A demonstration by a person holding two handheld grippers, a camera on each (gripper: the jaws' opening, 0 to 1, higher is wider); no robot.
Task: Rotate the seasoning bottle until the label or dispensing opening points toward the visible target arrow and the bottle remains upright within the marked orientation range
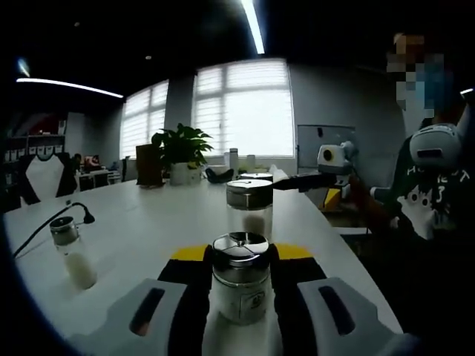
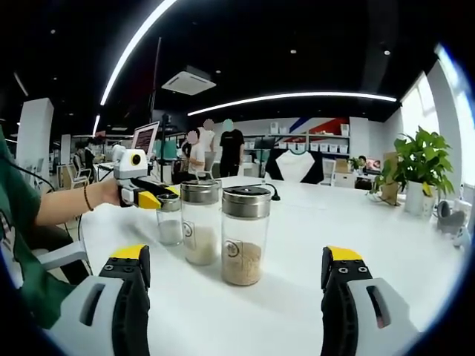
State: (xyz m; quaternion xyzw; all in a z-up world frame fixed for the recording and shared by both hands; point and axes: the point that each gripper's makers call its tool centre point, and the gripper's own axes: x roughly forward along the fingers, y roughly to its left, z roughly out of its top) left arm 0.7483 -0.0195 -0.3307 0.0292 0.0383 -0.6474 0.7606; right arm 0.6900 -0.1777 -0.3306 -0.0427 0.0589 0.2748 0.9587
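White office tabletop (image 2: 297, 222) under ceiling light strips carries clear metal-lidded seasoning bottles (image 2: 245, 236); left gripper (image 1: 241, 304) fingers flank one unclenched, right gripper (image 2: 236, 297) fingers spread wide.

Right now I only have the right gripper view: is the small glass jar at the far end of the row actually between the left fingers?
Observer: Yes. In the left gripper view the short glass jar with the silver lid stands upright between the left gripper fingers; I cannot tell whether they touch it.
Operator: Label side?
Observer: Its pale label faces the left gripper's camera.
Operator: Anything else nearby?
Observer: A small glass bottle of white powder stands apart, beside a black cable.
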